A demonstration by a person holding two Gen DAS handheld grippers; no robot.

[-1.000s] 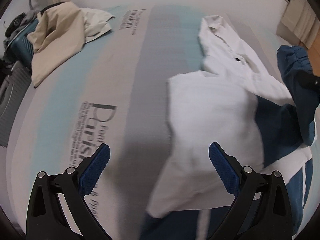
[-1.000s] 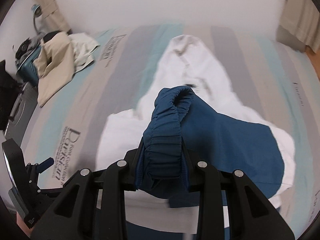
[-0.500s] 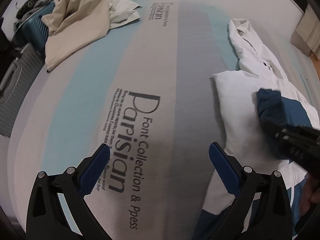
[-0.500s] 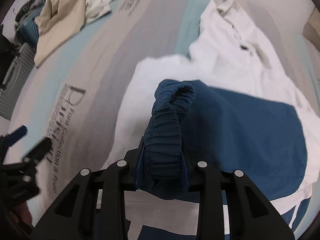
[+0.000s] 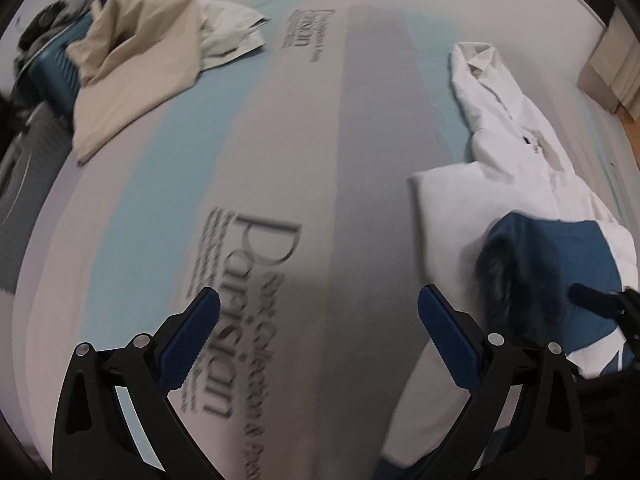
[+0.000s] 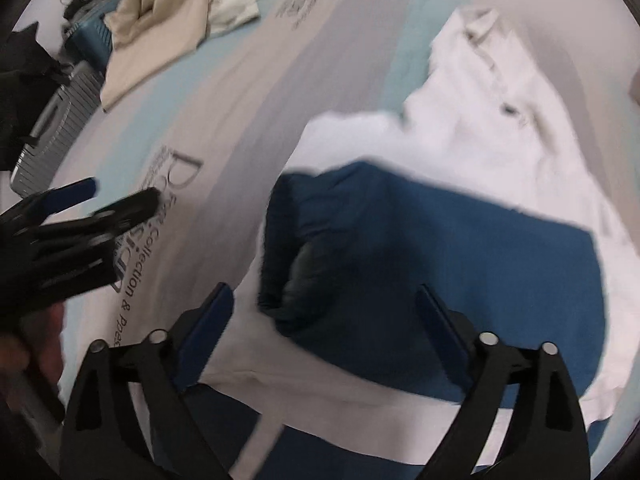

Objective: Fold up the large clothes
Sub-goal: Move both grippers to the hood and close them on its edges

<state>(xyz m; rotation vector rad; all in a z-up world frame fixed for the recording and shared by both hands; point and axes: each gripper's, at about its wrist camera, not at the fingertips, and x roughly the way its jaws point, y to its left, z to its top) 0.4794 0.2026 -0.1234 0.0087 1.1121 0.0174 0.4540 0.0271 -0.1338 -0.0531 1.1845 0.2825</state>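
Right wrist only: right gripper (image 6: 324, 308) jaws just opened wide, blue cuff (image 6: 288, 256) loose between; left gripper (image 5: 318, 316) jaws wide.

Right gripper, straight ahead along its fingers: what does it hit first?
Probably the navy-blue sleeve with the elastic cuff, lying folded over the white jacket. The right gripper has just been opening; nothing pinched now.

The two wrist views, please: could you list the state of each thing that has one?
Blue sleeve: folded across the white body, released, cuff bunched.
White jacket: spread on the bed, part folded.
Right tool: just opened, nothing pinched.
Left tool: open, empty.
Beige garment: crumpled, unfolded.
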